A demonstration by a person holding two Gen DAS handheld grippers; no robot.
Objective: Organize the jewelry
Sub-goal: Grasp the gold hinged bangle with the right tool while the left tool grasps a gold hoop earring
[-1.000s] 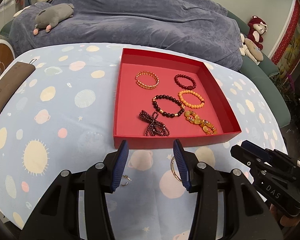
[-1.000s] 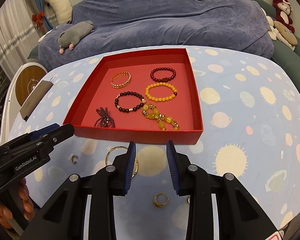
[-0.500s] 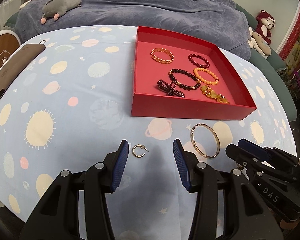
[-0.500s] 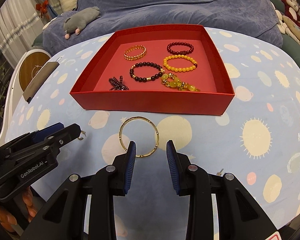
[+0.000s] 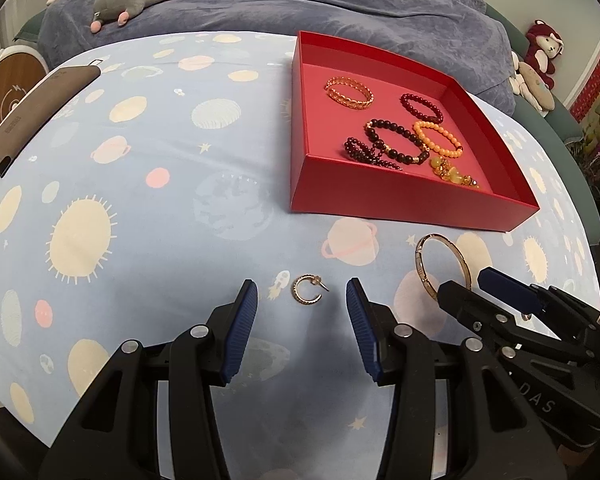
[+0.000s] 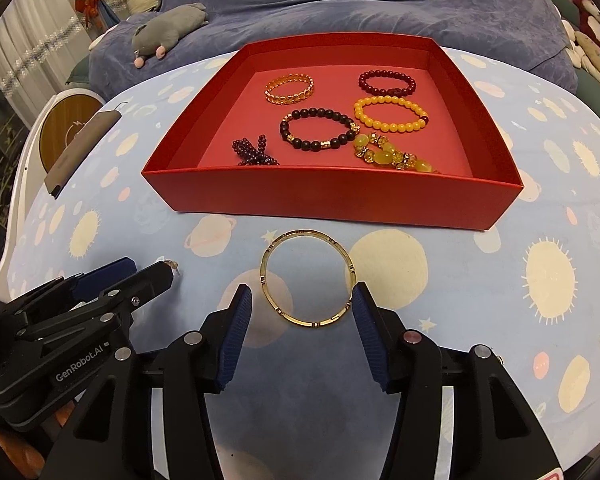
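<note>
My two wrist cameras look forward, low and close over the table; left sits left of right, and both share the red tray.

Right hand-held gripper, jaws apart, flanking a gold bangle at centre frame. Red tray above holds beaded bracelets. Left hand-held gripper enters at lower left.

You can read "GenRobot.AI" on your left gripper body | "DAS" on your right gripper body | phone case print too blurred.
</note>
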